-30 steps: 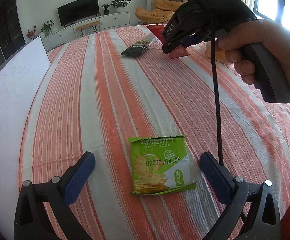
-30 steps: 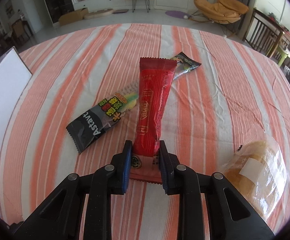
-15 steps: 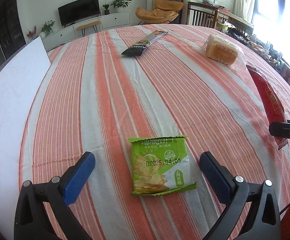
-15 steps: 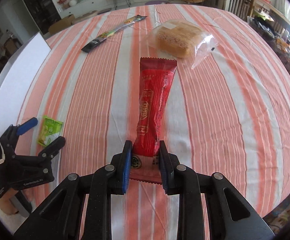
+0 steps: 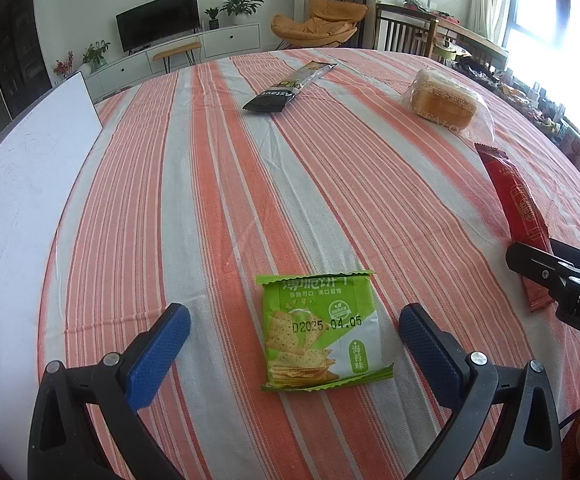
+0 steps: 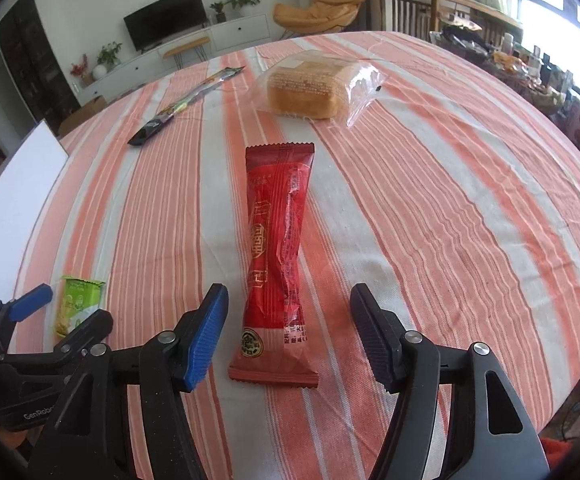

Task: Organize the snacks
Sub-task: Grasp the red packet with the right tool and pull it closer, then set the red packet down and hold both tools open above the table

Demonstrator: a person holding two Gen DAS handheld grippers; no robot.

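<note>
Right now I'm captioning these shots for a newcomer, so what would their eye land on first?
Probably the red snack packet, lying lengthwise on the orange-striped tablecloth between the opening pads of the right claw, which no longer touch it. Next, the green cracker packet lying flat between the open left claw. Farther back sit a bagged cake and a dark stick packet.

Bright daylight from windows (image 5: 562, 32) at two o'clock, glare blown out there, soft faint shadows on the striped tablecloth (image 5: 290, 184), sharp focus centrally, strong fisheye bending and dark vignette around every edge, no motion blur
</note>
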